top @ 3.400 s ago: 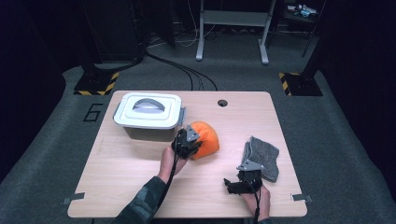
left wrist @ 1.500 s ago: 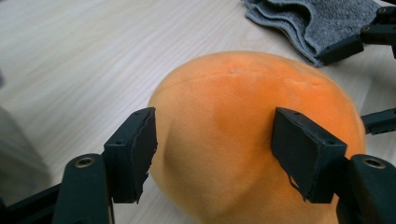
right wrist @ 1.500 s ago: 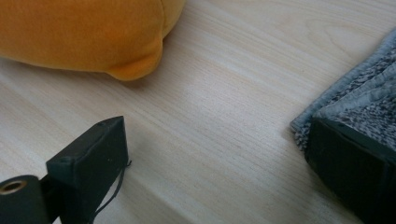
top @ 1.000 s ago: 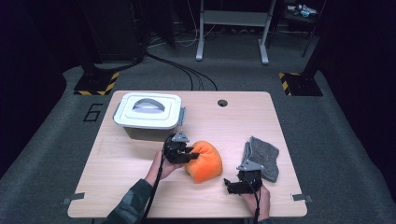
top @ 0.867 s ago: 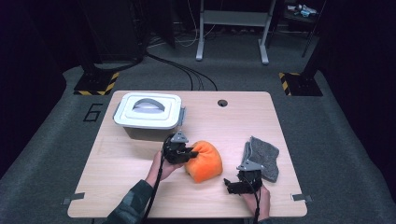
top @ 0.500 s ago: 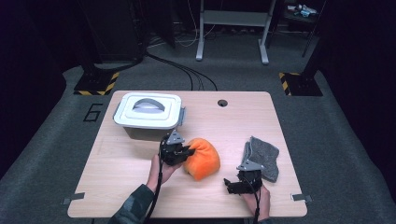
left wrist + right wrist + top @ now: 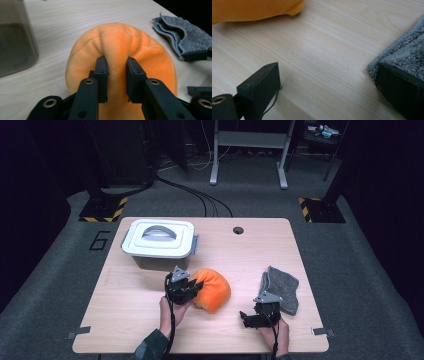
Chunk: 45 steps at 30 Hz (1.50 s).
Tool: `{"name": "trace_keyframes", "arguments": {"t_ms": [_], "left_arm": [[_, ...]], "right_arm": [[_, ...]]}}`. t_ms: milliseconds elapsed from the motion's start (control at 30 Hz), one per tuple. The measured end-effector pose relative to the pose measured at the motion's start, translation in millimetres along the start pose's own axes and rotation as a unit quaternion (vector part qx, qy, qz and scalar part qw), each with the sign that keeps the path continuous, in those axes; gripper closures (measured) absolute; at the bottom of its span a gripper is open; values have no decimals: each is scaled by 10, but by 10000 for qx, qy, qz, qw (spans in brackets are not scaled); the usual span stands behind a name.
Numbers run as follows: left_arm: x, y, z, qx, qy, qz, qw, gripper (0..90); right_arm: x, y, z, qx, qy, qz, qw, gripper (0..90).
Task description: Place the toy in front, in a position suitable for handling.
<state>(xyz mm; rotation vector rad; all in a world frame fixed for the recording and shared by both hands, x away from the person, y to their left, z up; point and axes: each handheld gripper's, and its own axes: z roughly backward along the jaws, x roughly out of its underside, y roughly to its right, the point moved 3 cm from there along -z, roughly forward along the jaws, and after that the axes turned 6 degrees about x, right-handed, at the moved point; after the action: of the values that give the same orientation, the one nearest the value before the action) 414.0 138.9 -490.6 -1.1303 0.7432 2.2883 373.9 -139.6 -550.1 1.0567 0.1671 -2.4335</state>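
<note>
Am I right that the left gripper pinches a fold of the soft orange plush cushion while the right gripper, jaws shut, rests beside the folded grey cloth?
Not quite: the right gripper has its jaws open, with bare wooden table between them, as the right gripper view shows. The left gripper does pinch a fold of the soft orange plush cushion, and the folded grey cloth lies beside the right gripper.

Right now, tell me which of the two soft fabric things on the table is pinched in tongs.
The orange plush cushion: the left tongs squeeze a fold of it. The grey folded cloth lies flat, ungripped.
</note>
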Motion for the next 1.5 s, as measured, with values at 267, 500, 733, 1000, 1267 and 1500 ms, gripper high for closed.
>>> {"name": "trace_keyframes", "arguments": {"t_ms": [267,500,733,1000,1267,1500], "left_arm": [[-135,-140,159,309,-15,-475,9984,474],[-166,-321,32,611,-484,-604,9951,384],[-114,-349,-108,905,-738,-483,9920,323],[-54,-439,-200,1311,-962,-65,9867,145],[-11,-464,-231,1468,-979,22,9843,277],[11,-332,-264,1268,-905,-330,9872,538]], "right_arm": [[0,1,0,-5,-2,1,10000,52],[0,0,0,-12,-5,1,10000,52],[0,0,0,-1,-2,0,10000,52],[0,-4,1,-2,-22,-28,10000,51],[-1,1,-1,7,-7,5,10000,51],[-7,7,-6,-1,13,52,10000,51]]}}
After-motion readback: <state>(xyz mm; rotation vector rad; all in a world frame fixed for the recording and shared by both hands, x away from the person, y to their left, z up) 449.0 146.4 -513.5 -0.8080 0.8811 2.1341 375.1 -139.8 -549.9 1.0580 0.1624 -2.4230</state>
